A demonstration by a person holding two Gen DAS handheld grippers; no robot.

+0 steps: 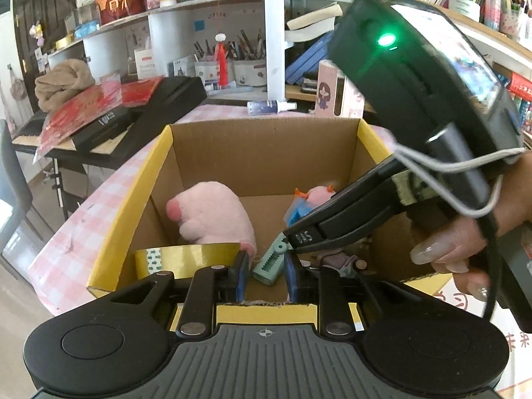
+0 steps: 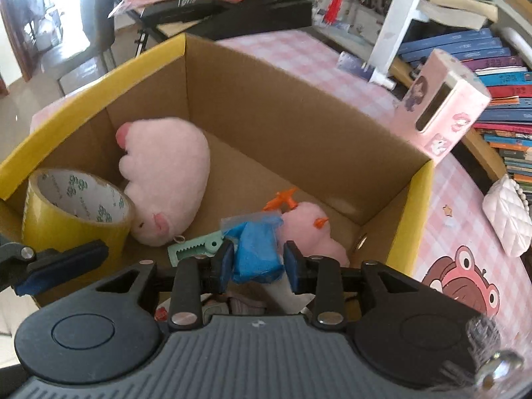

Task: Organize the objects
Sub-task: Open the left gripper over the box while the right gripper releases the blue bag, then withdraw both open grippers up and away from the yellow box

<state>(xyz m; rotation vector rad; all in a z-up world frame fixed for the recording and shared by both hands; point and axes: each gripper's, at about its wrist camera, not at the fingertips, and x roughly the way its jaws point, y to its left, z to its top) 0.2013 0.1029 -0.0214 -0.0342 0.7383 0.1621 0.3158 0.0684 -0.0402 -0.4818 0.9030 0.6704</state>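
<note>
An open cardboard box (image 1: 266,123) (image 2: 139,63) with yellow flaps holds a large pink plush (image 1: 212,212) (image 2: 166,173), a yellow tape roll (image 1: 186,259) (image 2: 66,222), a green toothed clip (image 1: 269,262) (image 2: 196,249), a blue packet (image 1: 296,214) (image 2: 256,252) and a small pink plush (image 1: 321,193) (image 2: 309,229) with orange parts. My left gripper (image 1: 267,276) hangs over the near wall, narrowly open. The tape roll stands just left of it and the clip lies below the gap. My right gripper (image 2: 257,264) (image 1: 287,236) reaches into the box, slightly open, with the blue packet loose between its pads.
The box stands on a pink checked tablecloth (image 2: 449,199). Behind it are a spray bottle (image 1: 271,106), a pink cartoon carton (image 2: 442,113), a black keyboard (image 1: 133,119) under red papers, and crowded shelves. A white quilted purse (image 2: 508,212) lies right. A hand (image 1: 465,246) holds the right gripper.
</note>
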